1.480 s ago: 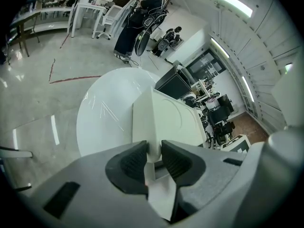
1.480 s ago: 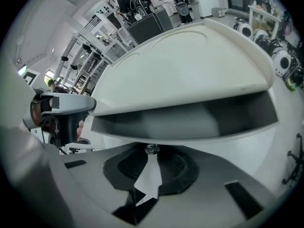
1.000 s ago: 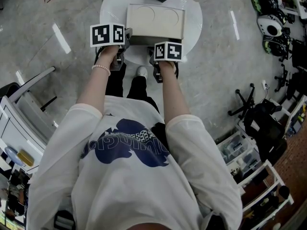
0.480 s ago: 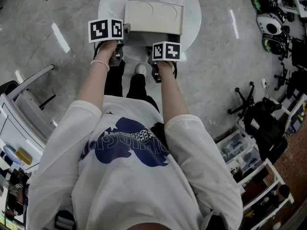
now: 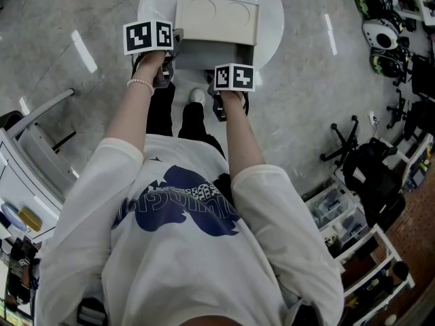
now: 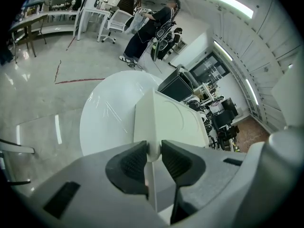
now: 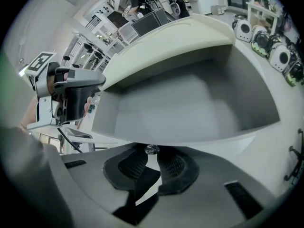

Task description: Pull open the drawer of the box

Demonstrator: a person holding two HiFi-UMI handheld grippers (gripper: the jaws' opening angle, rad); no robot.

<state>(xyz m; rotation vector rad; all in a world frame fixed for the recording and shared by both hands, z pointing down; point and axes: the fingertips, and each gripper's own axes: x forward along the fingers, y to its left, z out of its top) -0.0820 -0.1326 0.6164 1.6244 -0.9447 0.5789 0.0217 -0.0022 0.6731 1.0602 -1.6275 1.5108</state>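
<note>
drawer (image 7: pixel 190 108) slid further out | right gripper (image 7: pixel 153 159) pinching knob (image 7: pixel 152 149) | left gripper (image 6: pixel 154 152) clamps box (image 6: pixel 171 118) (corner)

Box (image 5: pixel 216 17) on round table (image 5: pixel 270 34)

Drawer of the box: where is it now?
In the head view the drawer sits partly out of the box on the white table, towards the person; the right gripper pinches its front knob, the left gripper clamps the box's corner.
</note>
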